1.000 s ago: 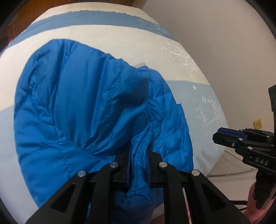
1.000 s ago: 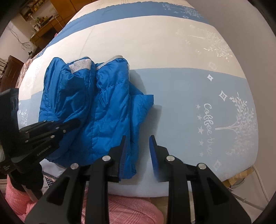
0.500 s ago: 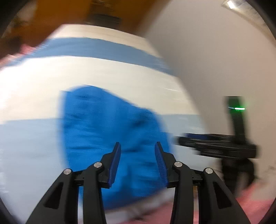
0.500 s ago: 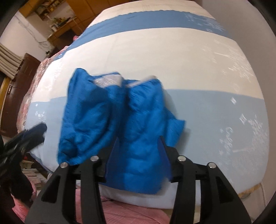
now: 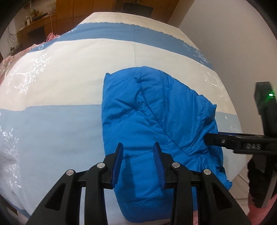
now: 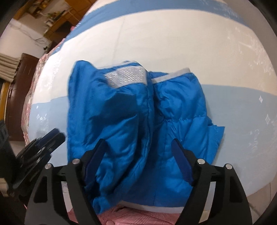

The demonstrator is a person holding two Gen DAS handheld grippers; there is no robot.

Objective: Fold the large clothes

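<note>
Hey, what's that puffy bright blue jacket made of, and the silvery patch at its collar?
Puffy bright blue jacket: looks like thin, slightly shiny synthetic shell over padding, judging by the stitched quilt lines and soft bulges. Silvery patch: seemingly a reflective lining with a fine dotted pattern; exact fabric unclear.

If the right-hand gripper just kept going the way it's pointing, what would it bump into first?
Most likely the blue jacket on the bed: the open right gripper points at it, nothing between. Depth is unclear.

You've got a plain pale wall (image 5: 225, 34) at two o'clock, wooden cabinets (image 5: 72, 10) up at eleven, a dark wood cabinet (image 6: 15, 72) at nine, and the bed's blue-and-white striped cover (image 5: 60, 86) filling the middle.
</note>
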